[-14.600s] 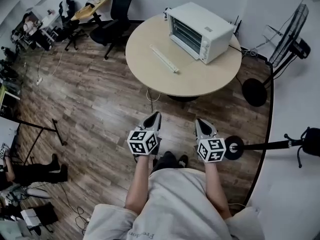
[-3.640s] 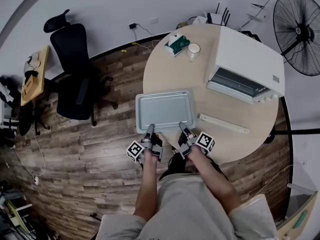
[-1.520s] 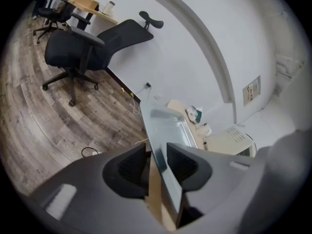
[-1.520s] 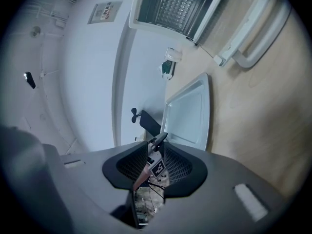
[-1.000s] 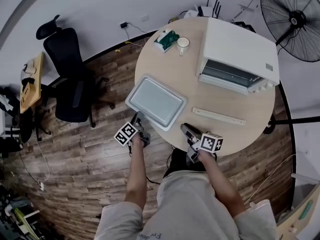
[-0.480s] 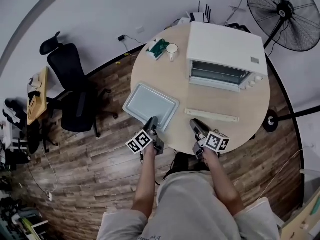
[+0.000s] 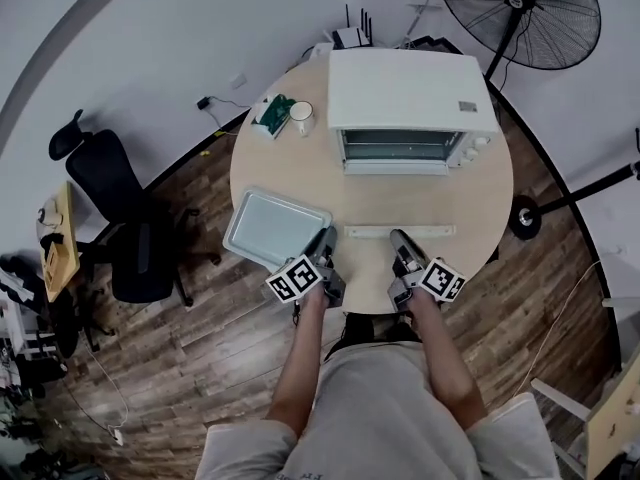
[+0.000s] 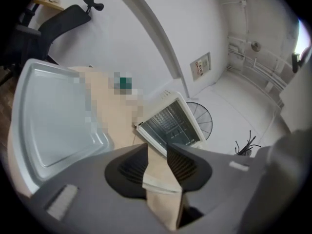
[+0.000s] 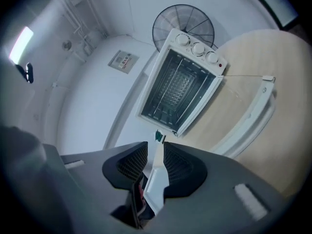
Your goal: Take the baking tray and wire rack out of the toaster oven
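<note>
1. Left of centre in the head view, the baking tray (image 7: 272, 226) is seen lying flat and empty at the left edge of the round worktop (image 7: 470, 208). It also fills the left side of the left gripper view (image 8: 58, 116).
2. The wire rack (image 9: 178, 89) is seen inside the toaster oven (image 7: 410, 93). The oven is set at the upper centre of the head view, with its open front turned toward the lower edge of the frame.
3. A long white bar (image 7: 398, 232) is laid on the worktop below the oven, parallel to the oven's front.
4. The left gripper (image 7: 325, 240) is held just beside the tray's lower right corner. Its jaws are parted and nothing is held between them (image 8: 157, 150).
5. The right gripper (image 7: 398, 240) is held just below the bar at the centre of the frame. Its jaws are likewise parted and empty (image 9: 155, 152), and the oven is seen beyond them.
6. A mug (image 7: 301, 114) and a green box (image 7: 270, 114) are placed side by side at the worktop's upper left.
7. A standing fan (image 7: 520, 13) is seen at the upper right of the frame, and an office chair (image 7: 125, 238) at the left, on the wooden floor.
</note>
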